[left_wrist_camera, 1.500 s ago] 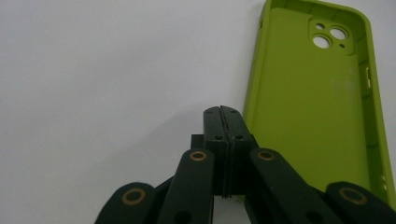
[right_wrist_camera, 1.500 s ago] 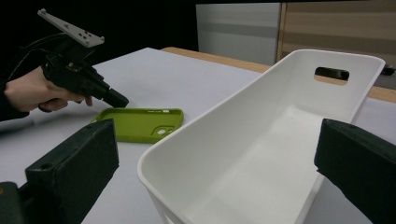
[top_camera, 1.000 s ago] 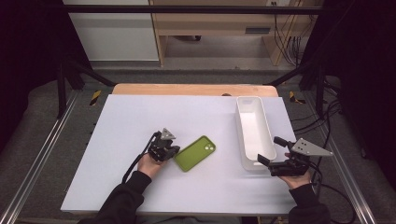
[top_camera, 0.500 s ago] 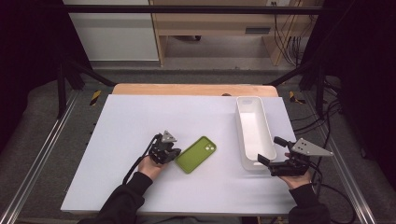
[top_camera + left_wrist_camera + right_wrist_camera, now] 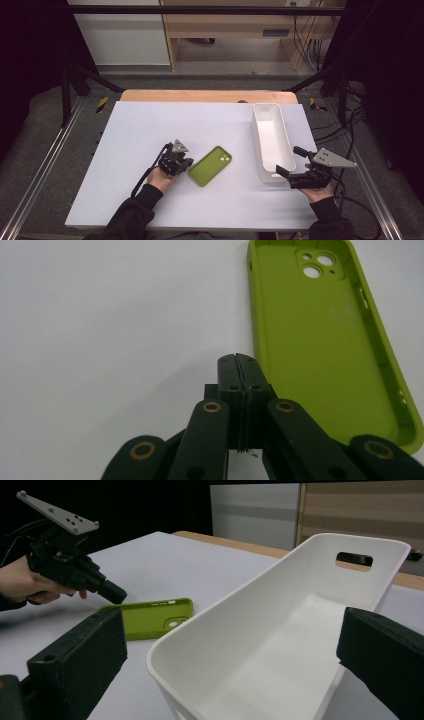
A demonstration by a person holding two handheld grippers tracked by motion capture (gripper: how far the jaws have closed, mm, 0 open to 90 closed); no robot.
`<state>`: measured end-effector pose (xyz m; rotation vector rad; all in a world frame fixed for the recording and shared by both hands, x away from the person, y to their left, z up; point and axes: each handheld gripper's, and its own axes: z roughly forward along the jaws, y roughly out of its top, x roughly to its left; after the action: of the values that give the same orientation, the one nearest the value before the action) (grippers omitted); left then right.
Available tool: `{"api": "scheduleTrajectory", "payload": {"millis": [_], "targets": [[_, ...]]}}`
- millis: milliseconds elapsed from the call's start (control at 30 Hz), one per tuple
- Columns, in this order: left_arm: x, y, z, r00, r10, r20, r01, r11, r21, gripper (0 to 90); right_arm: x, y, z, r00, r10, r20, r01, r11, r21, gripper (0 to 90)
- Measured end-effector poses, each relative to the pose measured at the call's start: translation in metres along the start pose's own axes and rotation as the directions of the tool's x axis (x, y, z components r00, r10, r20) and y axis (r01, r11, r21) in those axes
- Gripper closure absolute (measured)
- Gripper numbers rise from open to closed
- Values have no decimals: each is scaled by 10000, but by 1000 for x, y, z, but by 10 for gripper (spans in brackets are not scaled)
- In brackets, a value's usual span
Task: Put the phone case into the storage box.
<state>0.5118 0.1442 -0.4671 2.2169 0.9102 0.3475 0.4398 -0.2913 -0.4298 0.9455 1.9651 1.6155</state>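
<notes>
My left gripper [image 5: 237,362] has jaws pressed together on nothing, tip just beside the lime-green soft plastic phone case [image 5: 325,335] lying open-side up on the white table [image 5: 150,130]. My right gripper [image 5: 292,162] has jaws wide apart, flanking the near end of the long white plastic bin [image 5: 280,645]. Case not yet picked up, bin empty; all left to do.

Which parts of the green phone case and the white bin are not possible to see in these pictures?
- Green phone case: its bottom right corner is cut off by the edge of the left gripper view; the shut left claw covers part of its near edge.
- White bin: its near end is cut off at the bottom of the right gripper view, between the open right claw jaws.
- Underside of the case: hidden against the table.
</notes>
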Motion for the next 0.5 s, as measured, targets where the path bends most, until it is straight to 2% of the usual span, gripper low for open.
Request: {"api": "scheduleTrajectory", "payload": {"millis": [167,300,500], "targets": [[3,2,-9,9999,-107,21,107,9993,-351,825,0,0,0,10000,-6,6,6,10000,-1,2],[5,6,-22,9997,-249,-46,244,9956,-900,710,0,0,0,10000,-21,0,21,10000,10,2],[7,10,-34,9993,-307,-202,278,9906,-1340,543,0,0,1,10000,-63,-49,63,10000,31,2]]}}
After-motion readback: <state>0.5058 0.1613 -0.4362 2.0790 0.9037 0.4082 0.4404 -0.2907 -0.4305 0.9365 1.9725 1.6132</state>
